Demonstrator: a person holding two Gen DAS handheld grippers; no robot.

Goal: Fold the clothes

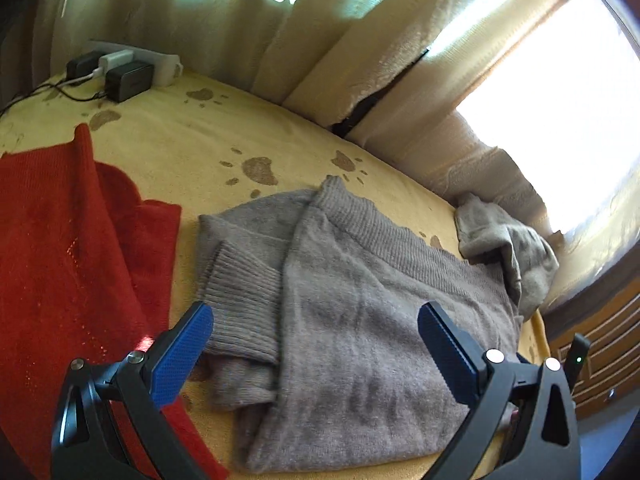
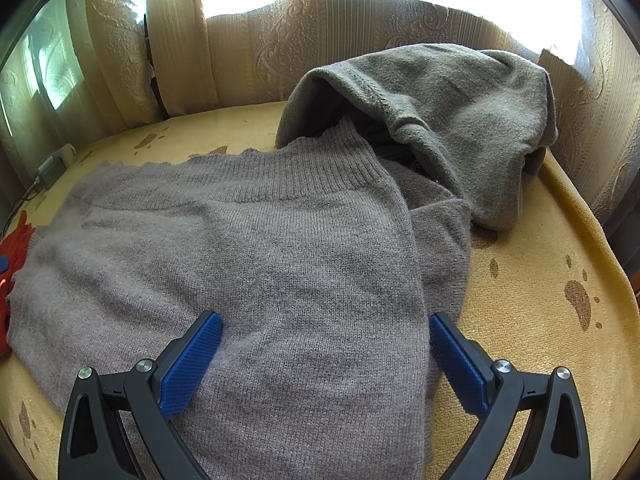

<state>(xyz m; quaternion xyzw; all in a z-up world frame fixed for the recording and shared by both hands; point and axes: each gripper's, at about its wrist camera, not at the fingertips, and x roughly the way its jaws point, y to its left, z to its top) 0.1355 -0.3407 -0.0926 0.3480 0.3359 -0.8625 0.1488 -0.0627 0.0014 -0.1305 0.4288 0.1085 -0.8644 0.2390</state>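
A grey-brown knitted sweater [image 1: 360,320] lies partly folded on a yellow blanket [image 1: 168,136], one ribbed cuff [image 1: 240,304] laid over its left side. My left gripper [image 1: 316,316] hovers open above the sweater's near part, nothing between its blue pads [image 1: 180,360]. In the right wrist view the same sweater [image 2: 240,264] spreads flat, ribbed hem toward the curtain. My right gripper [image 2: 326,328] stands open over the sweater's right edge, holding nothing. A second grey garment [image 2: 460,120] is bunched up behind the sweater, near the curtain.
A red knitted garment [image 1: 68,248] lies left of the sweater. Chargers and a power strip [image 1: 124,68] with cables sit at the far left corner. Cream curtains [image 1: 320,40] border the far side. The blanket's edge [image 2: 592,216] drops off at right, beside wooden furniture [image 1: 600,344].
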